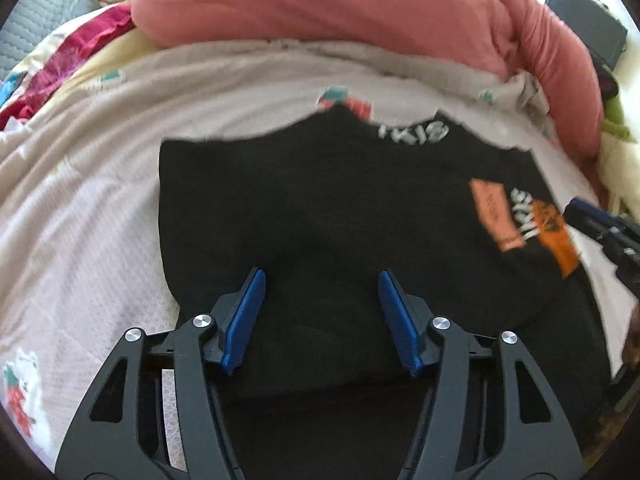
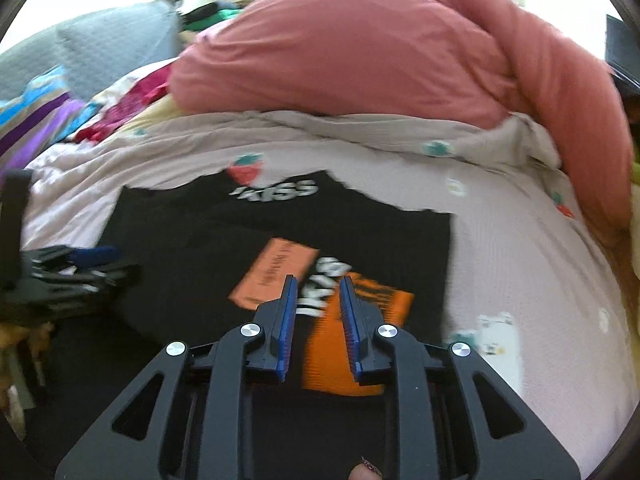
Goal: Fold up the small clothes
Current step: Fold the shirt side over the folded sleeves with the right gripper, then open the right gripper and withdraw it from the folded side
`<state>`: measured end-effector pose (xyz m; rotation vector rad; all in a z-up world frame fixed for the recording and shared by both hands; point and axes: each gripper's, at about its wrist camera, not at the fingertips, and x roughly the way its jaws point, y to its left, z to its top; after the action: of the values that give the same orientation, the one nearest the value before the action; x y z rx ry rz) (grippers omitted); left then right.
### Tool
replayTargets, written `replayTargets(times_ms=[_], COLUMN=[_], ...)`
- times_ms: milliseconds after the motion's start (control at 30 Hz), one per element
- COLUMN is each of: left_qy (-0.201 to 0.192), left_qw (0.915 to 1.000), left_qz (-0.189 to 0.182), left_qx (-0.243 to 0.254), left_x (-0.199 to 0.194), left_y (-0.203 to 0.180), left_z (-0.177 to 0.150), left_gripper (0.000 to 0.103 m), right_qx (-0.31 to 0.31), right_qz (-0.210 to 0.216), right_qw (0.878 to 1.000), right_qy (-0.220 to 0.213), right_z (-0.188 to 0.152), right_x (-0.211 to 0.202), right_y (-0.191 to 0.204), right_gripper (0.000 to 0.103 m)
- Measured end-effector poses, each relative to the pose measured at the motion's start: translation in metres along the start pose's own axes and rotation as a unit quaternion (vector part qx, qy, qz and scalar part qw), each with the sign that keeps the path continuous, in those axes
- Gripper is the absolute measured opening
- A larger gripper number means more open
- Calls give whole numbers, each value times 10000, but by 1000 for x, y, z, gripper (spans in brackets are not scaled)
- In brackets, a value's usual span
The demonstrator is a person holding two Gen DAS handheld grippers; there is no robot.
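A black shirt (image 1: 340,208) with white lettering and orange patches lies flat on the pale bedspread (image 1: 80,208). My left gripper (image 1: 322,276) is open and empty, its blue pads wide apart just above the shirt's near part. My right gripper (image 2: 318,280) hovers over the shirt (image 2: 200,240) at the orange print (image 2: 344,360), jaws partly open with a narrow gap and nothing between them. The right gripper shows at the right edge of the left wrist view (image 1: 600,224), and the left gripper shows blurred at the left of the right wrist view (image 2: 76,268).
A bulky pink duvet (image 1: 340,12) lies bunched behind the shirt. Colourful clothes (image 2: 48,108) are heaped at the far left beside a grey quilted pillow (image 2: 112,40). A dark box (image 1: 584,28) stands at the far right. The bedspread (image 2: 540,280) carries strawberry prints.
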<state>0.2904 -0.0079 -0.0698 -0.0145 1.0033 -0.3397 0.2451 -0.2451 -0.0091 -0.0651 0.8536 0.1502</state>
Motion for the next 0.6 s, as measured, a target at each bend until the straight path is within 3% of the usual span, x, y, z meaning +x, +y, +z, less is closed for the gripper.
replayTargets(times_ms=[167, 367, 600], left_qy=[-34, -57, -83], left_qw=[10000, 9999, 10000], left_qz=[-16, -86, 0], left_qx=[25, -25, 34], left_x=[-2, -5, -8], left_y=[1, 5, 2], left_z=[-4, -6, -8], left_gripper=[52, 52, 52], right_qx=[-112, -82, 178], right_qz=[295, 215, 305], right_qw=[9993, 9966, 9974], right_qy=[211, 786, 620], right_z=[0, -19, -30], right_x=[14, 42, 43], right_y=[15, 5, 0], right_gripper=[22, 19, 18])
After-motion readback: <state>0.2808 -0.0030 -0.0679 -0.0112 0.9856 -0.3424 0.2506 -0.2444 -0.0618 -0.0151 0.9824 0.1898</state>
